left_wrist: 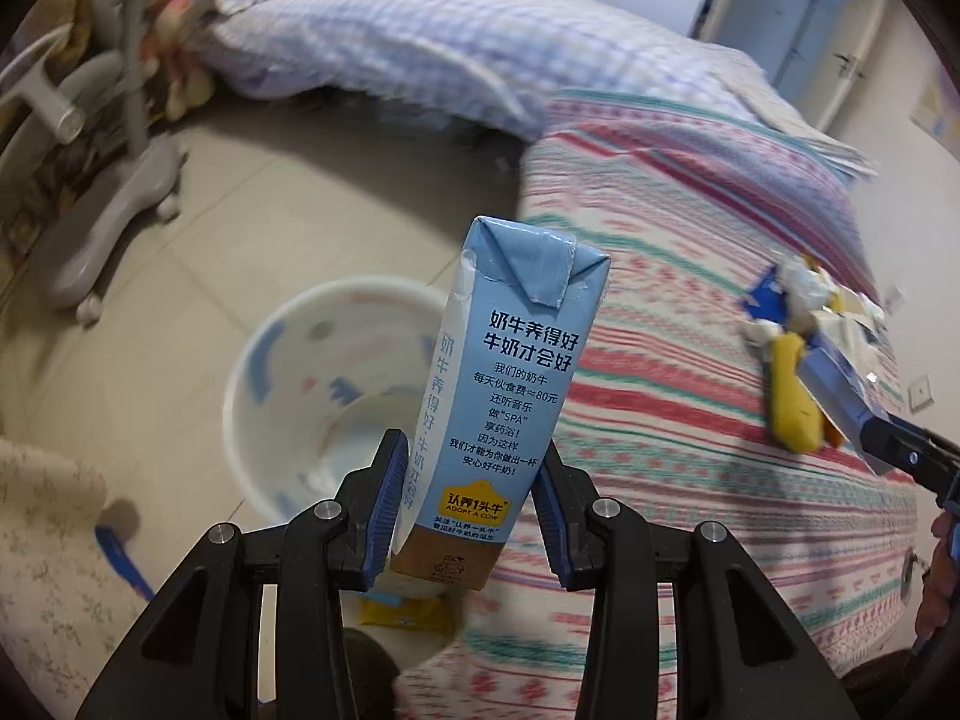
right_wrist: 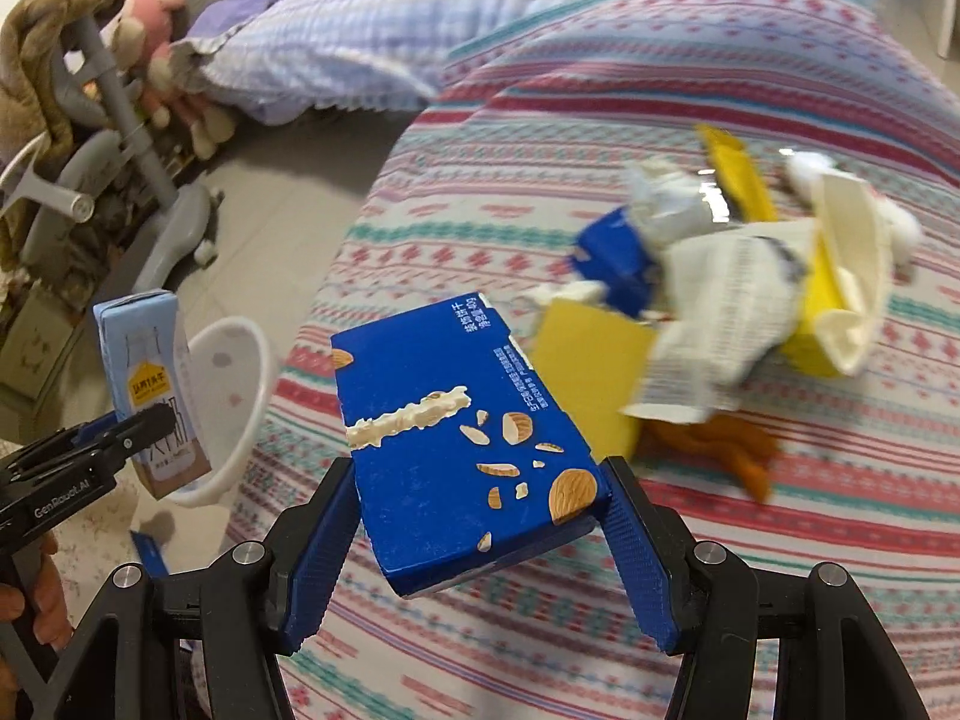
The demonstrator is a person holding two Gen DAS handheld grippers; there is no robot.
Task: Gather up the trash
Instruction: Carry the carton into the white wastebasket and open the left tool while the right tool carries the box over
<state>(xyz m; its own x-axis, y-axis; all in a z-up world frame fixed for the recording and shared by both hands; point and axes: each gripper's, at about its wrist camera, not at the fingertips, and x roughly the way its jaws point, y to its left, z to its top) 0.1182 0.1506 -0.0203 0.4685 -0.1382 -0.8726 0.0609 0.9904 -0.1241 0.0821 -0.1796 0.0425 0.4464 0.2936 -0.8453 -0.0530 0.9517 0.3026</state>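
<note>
So the left gripper [left_wrist: 468,510] is clamping a light blue milk carton [left_wrist: 510,378] by its lower part, both blue pads pressing on the sides, and the carton is sticking up and leaning a bit to the right. It's hanging in the air right by the edge of the bed, with the white bin [left_wrist: 318,402] sitting on the tiled floor [left_wrist: 252,210] just behind and below it, mouth open toward the camera. There's some yellow wrapper [left_wrist: 408,612] lying under the carton near the bin, can't really tell what it is. The right gripper [right_wrist: 480,546] is gripping a dark blue snack box [right_wrist: 462,450] with almonds printed on it, its fingers squeezing the box's near end, and the box is tilting flat-ish above the striped bedspread [right_wrist: 780,510]. Past that box the rest of the trash pile [right_wrist: 720,300] is sitting on the bed: yellow cardboard, crumpled white paper, another blue scrap and something orange underneath, all touching each other and pretty blurry. From the right wrist view you're also seeing the left gripper off to the left holding the carton beside the bin. A checkered blanket [left_wrist: 420,42] is bunching up at the far end of the bed, and a grey chair base [left_wrist: 108,222] is standing on the floor to the left with stuffed toys [right_wrist: 156,36] nearby.
</note>
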